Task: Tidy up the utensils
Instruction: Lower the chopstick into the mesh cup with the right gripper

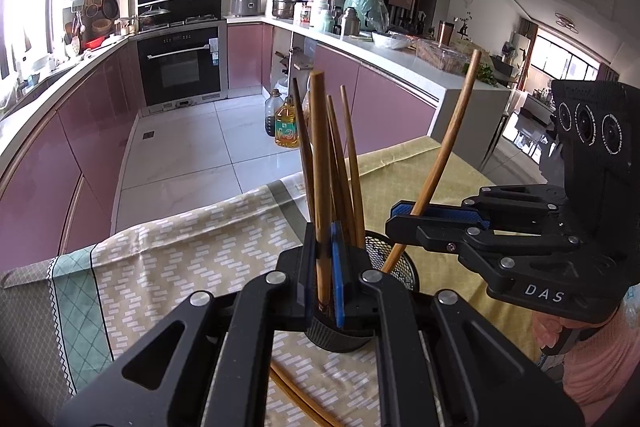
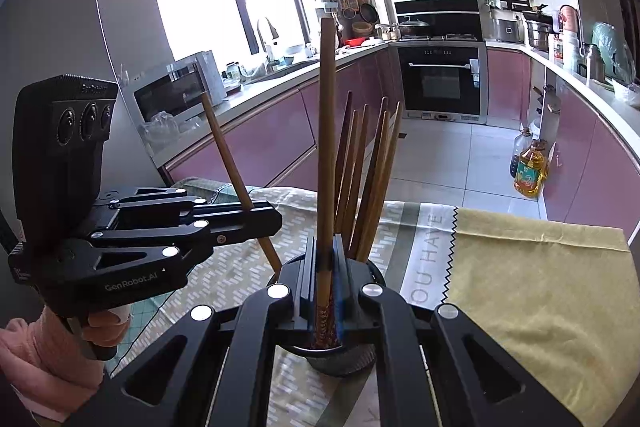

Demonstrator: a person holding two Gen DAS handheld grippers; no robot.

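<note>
A black mesh cup (image 1: 394, 259) stands on the table's patterned cloth (image 1: 192, 251), crowded with upright brown chopsticks (image 2: 360, 171). Each hand-held gripper is clamped on one chopstick above it: left hand-held gripper (image 1: 322, 267) on a straight chopstick (image 1: 320, 147), right hand-held gripper (image 2: 323, 267) on another (image 2: 326, 131). Two loose chopsticks (image 1: 296, 399) lie nearby

Home kitchen: built-in oven (image 1: 182, 67), range hood (image 2: 438, 11), pink cabinets (image 1: 92, 115), cluttered counter (image 1: 400, 55), sink tap (image 2: 265, 29).
</note>
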